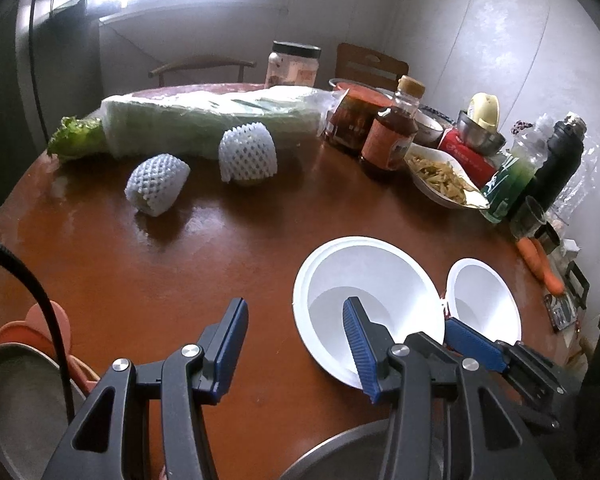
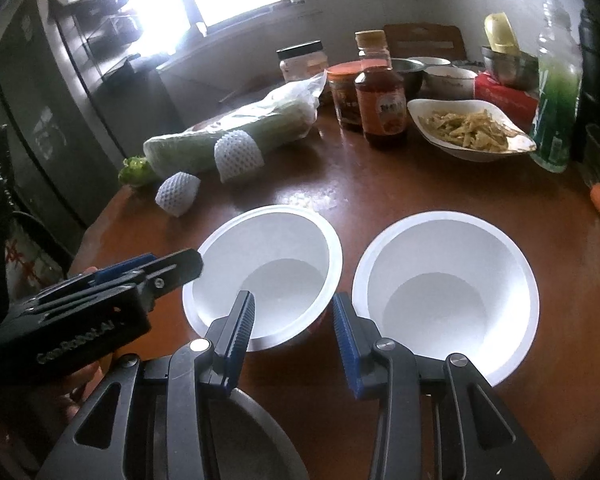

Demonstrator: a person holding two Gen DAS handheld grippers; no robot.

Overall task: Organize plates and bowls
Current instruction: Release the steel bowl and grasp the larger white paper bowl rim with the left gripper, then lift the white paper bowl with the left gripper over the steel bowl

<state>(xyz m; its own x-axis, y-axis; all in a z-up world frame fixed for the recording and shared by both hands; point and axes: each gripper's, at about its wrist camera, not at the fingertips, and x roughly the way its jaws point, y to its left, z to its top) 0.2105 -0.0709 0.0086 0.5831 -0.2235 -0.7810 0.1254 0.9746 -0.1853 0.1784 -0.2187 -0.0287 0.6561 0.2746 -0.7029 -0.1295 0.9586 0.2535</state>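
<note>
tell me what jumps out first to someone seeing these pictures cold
Two empty white bowls, the left bowl and the right bowl, sit side by side on the brown table just ahead of the open right gripper. Behind them lies a long bagged cabbage with two white foam nets beside it. At the far right stands a dish of shredded food among bottles and jars.

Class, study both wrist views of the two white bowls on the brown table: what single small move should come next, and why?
Probably ease the left gripper down so its open jaws straddle the near rim of the left white bowl. One finger already hangs over that bowl's inside, nothing is held, and the right white bowl stands empty beside it, ready for nesting. The right gripper is also open.
</note>
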